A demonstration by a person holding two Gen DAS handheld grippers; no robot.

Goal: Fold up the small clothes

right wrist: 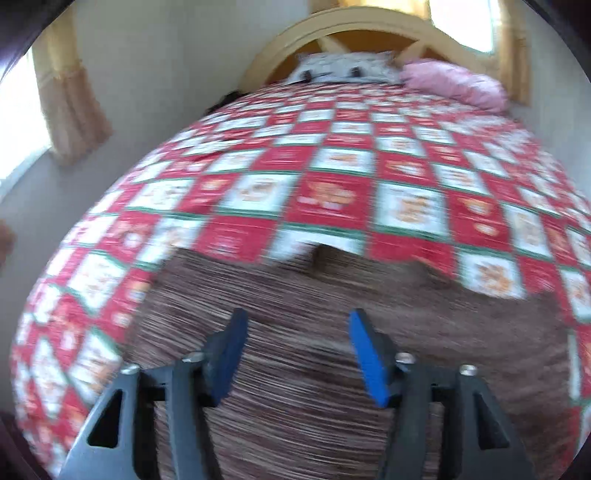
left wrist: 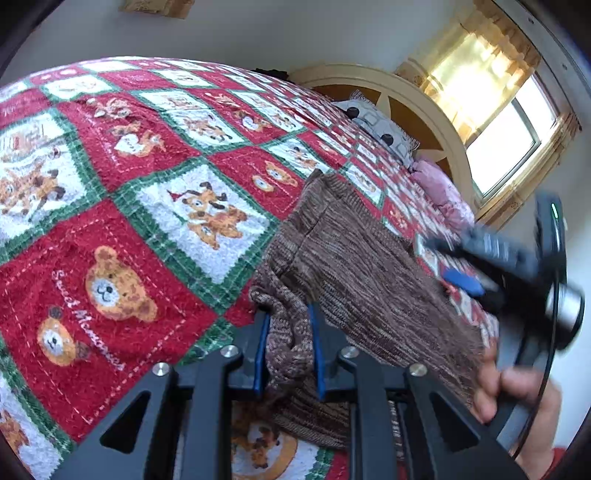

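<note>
Brown knit garment (left wrist: 354, 266): flat on teddy-bear quilt (left wrist: 122, 229)
left gripper (left wrist: 290, 350): clamped on bunched knit edge
right gripper (right wrist: 295, 354): jaws wide, empty, over garment
tip: grab opposite edge, fold evenly

One brown knit garment (left wrist: 354, 266) lies on the bed, filling the lower middle of the right wrist view. One patchwork blanket (left wrist: 122, 206) in red, white and green covers the bed. Two pillows sit at the head: one grey patterned pillow (right wrist: 343, 68) at top centre, one pink pillow (right wrist: 454, 83) to its right. One arched headboard (right wrist: 354, 27) stands behind them. Two tongs: the left tongs (left wrist: 288, 354) low in the left wrist view and the right tongs (right wrist: 295, 354). Two curtained windows, one window (left wrist: 506, 140) at upper right, another window (right wrist: 18, 122) at far left. One hand (left wrist: 506, 387) shows at lower right.
</note>
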